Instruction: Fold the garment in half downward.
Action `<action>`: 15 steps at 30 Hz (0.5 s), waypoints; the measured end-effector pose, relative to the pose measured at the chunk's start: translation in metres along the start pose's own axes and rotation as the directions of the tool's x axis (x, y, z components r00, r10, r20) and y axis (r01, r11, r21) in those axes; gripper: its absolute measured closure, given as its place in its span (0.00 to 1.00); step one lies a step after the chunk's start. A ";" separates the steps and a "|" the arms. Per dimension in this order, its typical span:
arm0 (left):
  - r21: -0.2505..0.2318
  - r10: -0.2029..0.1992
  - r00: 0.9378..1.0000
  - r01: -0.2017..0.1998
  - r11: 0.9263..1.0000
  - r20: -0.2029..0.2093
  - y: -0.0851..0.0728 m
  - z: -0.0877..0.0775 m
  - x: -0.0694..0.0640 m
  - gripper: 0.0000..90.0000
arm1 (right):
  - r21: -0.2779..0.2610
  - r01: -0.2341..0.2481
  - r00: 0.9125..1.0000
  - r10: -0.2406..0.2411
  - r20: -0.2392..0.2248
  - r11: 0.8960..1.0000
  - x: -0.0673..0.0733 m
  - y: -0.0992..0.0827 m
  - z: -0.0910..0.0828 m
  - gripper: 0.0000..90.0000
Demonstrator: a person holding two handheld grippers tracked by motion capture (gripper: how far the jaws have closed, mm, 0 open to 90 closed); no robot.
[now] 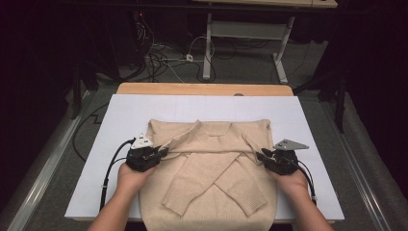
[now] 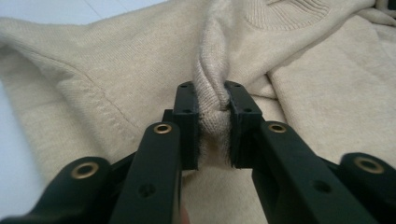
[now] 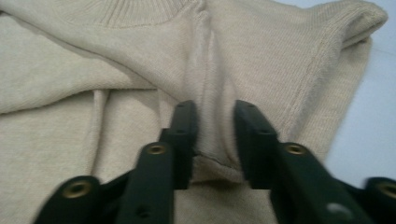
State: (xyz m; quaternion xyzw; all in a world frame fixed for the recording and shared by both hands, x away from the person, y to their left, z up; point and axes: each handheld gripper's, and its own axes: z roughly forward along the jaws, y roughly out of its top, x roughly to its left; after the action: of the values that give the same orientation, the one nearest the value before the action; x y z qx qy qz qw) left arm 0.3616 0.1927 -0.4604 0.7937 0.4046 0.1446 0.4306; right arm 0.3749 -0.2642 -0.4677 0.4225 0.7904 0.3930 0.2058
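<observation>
Pinching the sweater (image 1: 211,163) at both sides, we hold knit folds tight in left gripper (image 2: 214,126) and right gripper (image 3: 215,140) on the table (image 1: 125,110).

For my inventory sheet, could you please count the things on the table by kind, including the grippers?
Beige sweater, sleeves crossed over its front: 1
White mat under it: 1
Black grippers: 2, the left gripper and the right gripper, each pinching a fold of the sweater
Total: 4
</observation>
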 end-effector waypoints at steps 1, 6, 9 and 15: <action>-0.007 0.002 1.000 -0.002 1.000 0.004 -0.001 -0.003 0.000 0.83 | -0.004 0.008 1.000 -0.008 0.001 1.000 0.001 0.000 -0.001 0.88; -0.020 0.017 1.000 -0.017 1.000 0.004 -0.005 -0.013 -0.003 0.84 | -0.033 0.024 1.000 -0.024 0.007 0.999 0.003 0.002 -0.014 0.91; -0.030 0.014 1.000 -0.013 0.999 0.007 -0.007 -0.018 -0.003 0.84 | -0.046 0.039 0.999 -0.039 0.010 0.998 0.004 0.004 -0.021 0.92; -0.031 0.024 1.000 -0.024 0.999 0.006 -0.013 -0.027 -0.005 0.84 | -0.066 0.050 0.999 -0.050 0.005 0.997 0.010 0.003 -0.032 0.92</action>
State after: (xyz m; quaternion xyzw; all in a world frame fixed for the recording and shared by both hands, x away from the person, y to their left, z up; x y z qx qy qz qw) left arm 0.3360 0.2080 -0.4537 0.7923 0.3913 0.1535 0.4423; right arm 0.3496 -0.2688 -0.4456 0.3963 0.7869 0.4130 0.2307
